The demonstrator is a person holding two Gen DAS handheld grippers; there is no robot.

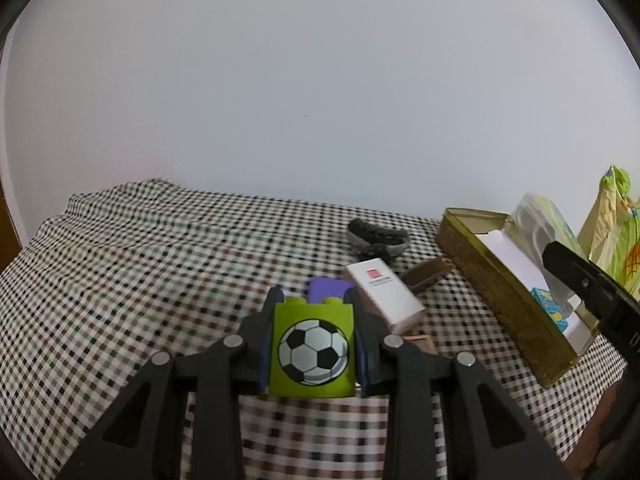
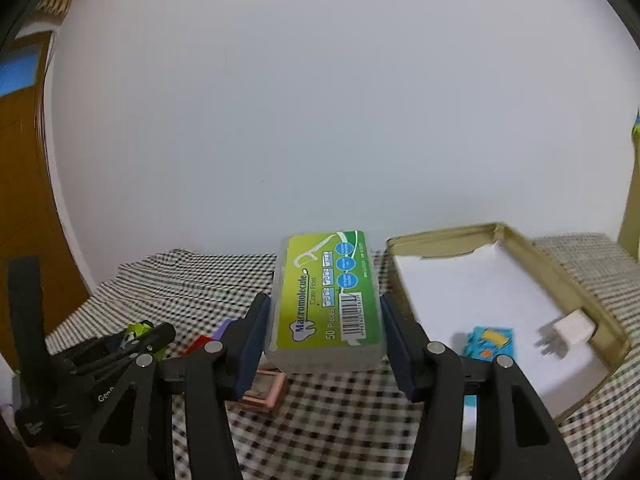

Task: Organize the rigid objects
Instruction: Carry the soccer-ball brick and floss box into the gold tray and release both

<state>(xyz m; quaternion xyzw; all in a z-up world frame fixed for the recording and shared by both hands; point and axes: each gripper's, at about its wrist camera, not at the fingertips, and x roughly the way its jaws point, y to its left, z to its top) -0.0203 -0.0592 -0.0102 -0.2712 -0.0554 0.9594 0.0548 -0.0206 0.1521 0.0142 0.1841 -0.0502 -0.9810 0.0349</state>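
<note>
The left hand-held gripper (image 1: 313, 320) is clamped on a green football block (image 1: 313, 350) above the checked desk (image 1: 140, 260), the gold tin (image 1: 500, 296) off to its right. The right hand-held gripper (image 2: 325, 332) pinches a floss box (image 2: 326, 300) raised beside that gold tin (image 2: 560, 272).

Left wrist view: purple block (image 1: 326, 289) mostly hidden behind green brick (image 1: 313, 350); only its top shows. Pink frame (image 1: 418, 341) largely covered by the left gripper's (image 1: 314, 334) right finger. Dark object (image 1: 378, 238) at the far side blurred, identity unclear. Bag (image 1: 612, 224) cut by the right edge.

Right wrist view: floss box (image 2: 326, 300) hides the cloth behind it. Pink frame (image 2: 260, 392) partly under the box. Blue card (image 2: 490, 342) in the tin (image 2: 560, 268) blurred, print unreadable. White plug (image 2: 572, 330) smeared.
</note>
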